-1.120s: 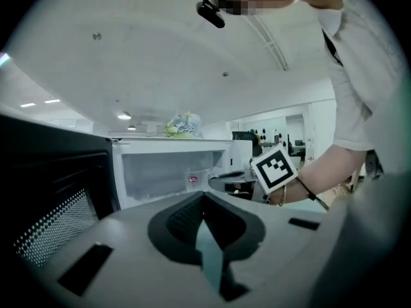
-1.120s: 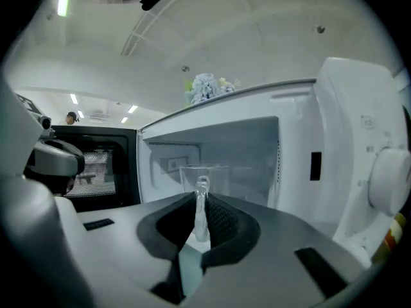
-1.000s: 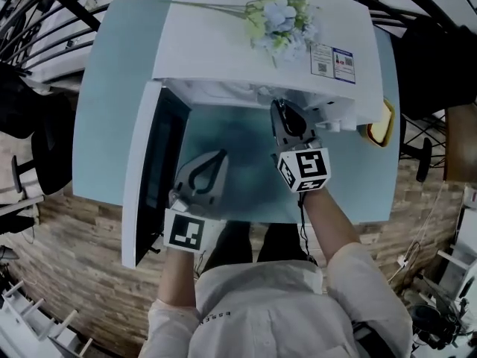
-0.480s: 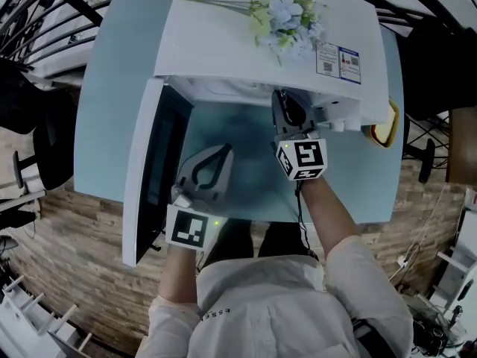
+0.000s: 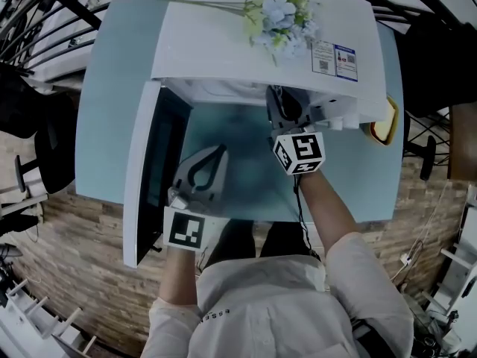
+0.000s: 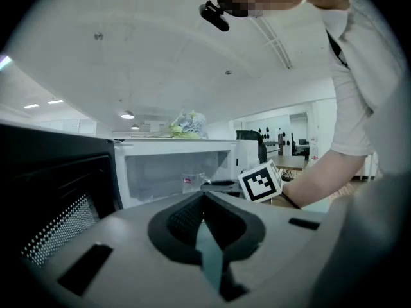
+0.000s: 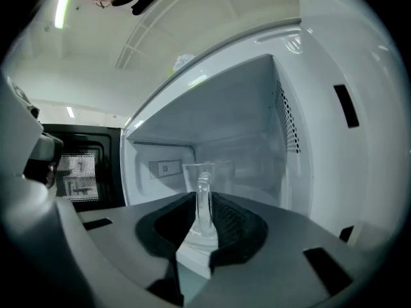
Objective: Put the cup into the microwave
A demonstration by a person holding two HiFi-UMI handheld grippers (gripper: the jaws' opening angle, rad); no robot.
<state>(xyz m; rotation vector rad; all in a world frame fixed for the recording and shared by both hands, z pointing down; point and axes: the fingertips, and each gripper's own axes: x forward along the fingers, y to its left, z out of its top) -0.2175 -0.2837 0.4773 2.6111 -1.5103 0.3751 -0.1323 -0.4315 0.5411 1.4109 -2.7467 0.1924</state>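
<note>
Pale blue table (image 5: 108, 103) carries a white microwave (image 5: 223, 43), its door (image 5: 140, 192) open. The clear cup (image 7: 200, 177) stands inside, its handle clamped between the right tongs (image 7: 205, 201). Left tongs (image 6: 204, 196) closed, empty, in front of the opening.

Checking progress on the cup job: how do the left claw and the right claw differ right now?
The left claw is shut and empty; the right claw has the cup by its handle, its jaws just opening slightly. The left claw hangs over the table outside; the right claw reaches into the microwave. Both point toward the open microwave.
</note>
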